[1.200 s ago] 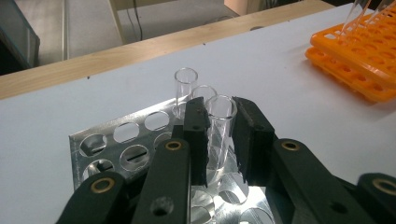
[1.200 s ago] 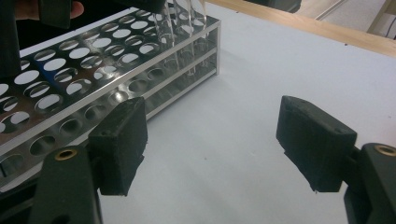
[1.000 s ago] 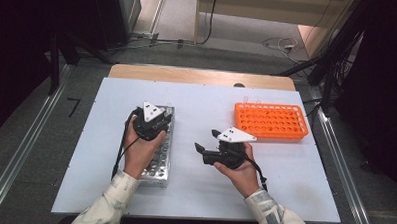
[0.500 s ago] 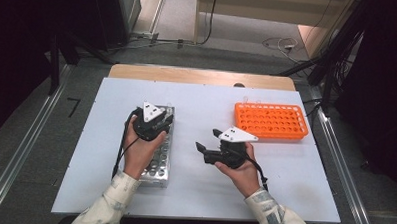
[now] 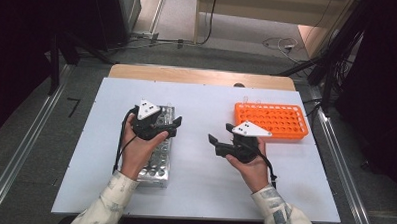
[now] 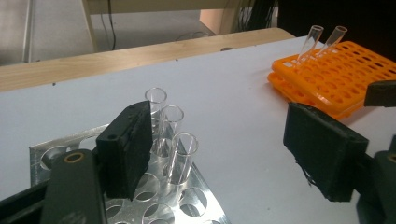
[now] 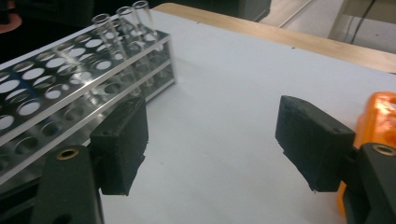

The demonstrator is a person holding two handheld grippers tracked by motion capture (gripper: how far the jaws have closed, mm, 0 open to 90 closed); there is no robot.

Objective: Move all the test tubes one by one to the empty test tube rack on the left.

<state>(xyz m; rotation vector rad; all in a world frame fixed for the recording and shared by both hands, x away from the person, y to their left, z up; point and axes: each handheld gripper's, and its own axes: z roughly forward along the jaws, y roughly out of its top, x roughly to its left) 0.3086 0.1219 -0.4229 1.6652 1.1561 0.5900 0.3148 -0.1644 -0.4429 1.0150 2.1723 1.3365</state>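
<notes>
My left gripper [image 5: 172, 127] hovers over the far end of a metal tube rack [image 5: 155, 165]. Its jaws have just been opening and stand open. Three clear glass tubes [image 6: 183, 150] stand upright in the rack [image 6: 51, 148] beside the left pad, with no pad pressing them. My right gripper [image 5: 219, 134] is open and empty over the white board, between the metal rack and an orange tube rack [image 5: 272, 119]. In the right gripper view the gripper [image 7: 219, 144] faces the metal rack [image 7: 70, 95] and its tubes [image 7: 122, 18]. Two tilted tubes [image 6: 322, 39] stand in the orange rack [image 6: 345, 74].
A white board [image 5: 198, 192] covers the table, with a wooden strip [image 5: 202, 76] along its far edge. Metal rails [image 5: 14, 160] run along both sides. Cables lie on the floor beyond the table [image 5: 284, 45].
The left gripper's jaws have opened, letting go of the nearest tube, which stays in the metal rack. The right gripper has drifted slightly right, toward the orange rack.
</notes>
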